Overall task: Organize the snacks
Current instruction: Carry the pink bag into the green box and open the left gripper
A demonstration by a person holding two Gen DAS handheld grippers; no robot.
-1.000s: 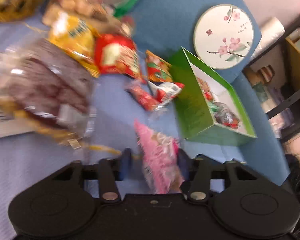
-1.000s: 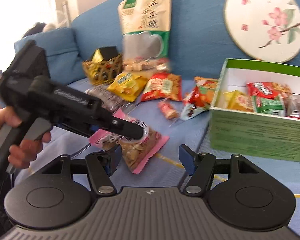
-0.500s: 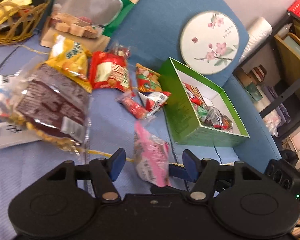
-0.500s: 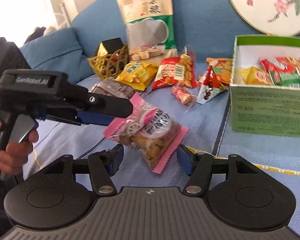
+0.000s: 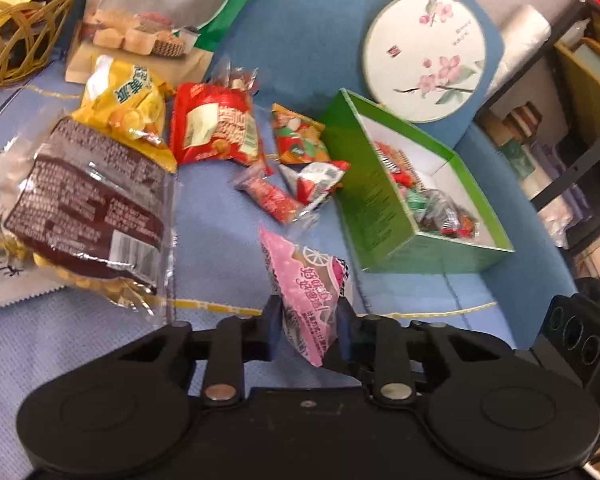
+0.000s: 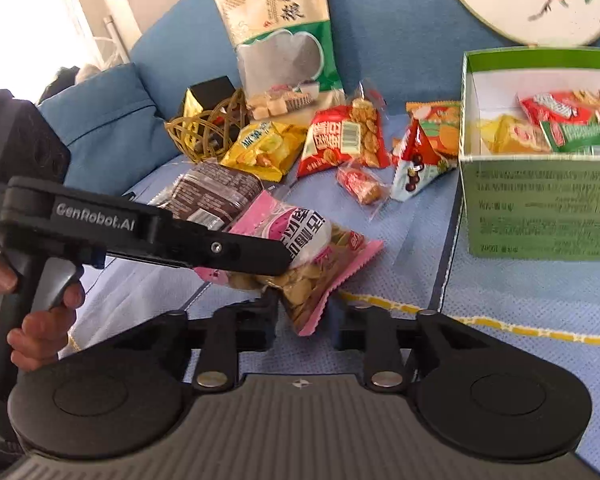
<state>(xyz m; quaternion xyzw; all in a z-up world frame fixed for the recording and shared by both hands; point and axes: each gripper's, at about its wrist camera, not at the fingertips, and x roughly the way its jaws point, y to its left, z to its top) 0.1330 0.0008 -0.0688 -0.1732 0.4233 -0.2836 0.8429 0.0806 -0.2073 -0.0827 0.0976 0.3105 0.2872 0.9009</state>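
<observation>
A pink snack bag [image 5: 314, 280] hangs just above the blue sofa cover, caught between both grippers. The jaws of my left gripper [image 5: 308, 324] are closing and its pads press the bag's lower end from both sides. In the right wrist view the left gripper [image 6: 220, 248] reaches in from the left, across the pink snack bag [image 6: 312, 264]. There the jaws of my right gripper [image 6: 304, 320] are closing on the bag's near corner. The open green box [image 5: 380, 208], also seen at the right [image 6: 540, 208], holds several snack packets.
Loose on the sofa lie a brown packet [image 5: 92, 204], a yellow bag [image 5: 128, 108], a red bag [image 5: 212, 128] and small packets [image 5: 300, 184]. A wicker basket [image 6: 208, 132], a tall green-beige bag [image 6: 280, 32] and a round floral fan [image 5: 424, 60] stand behind. Shelving [image 5: 572, 120] is right.
Both grippers went from wide open around the pink bag to closed on it. The bag now sits slightly higher off the sofa.
</observation>
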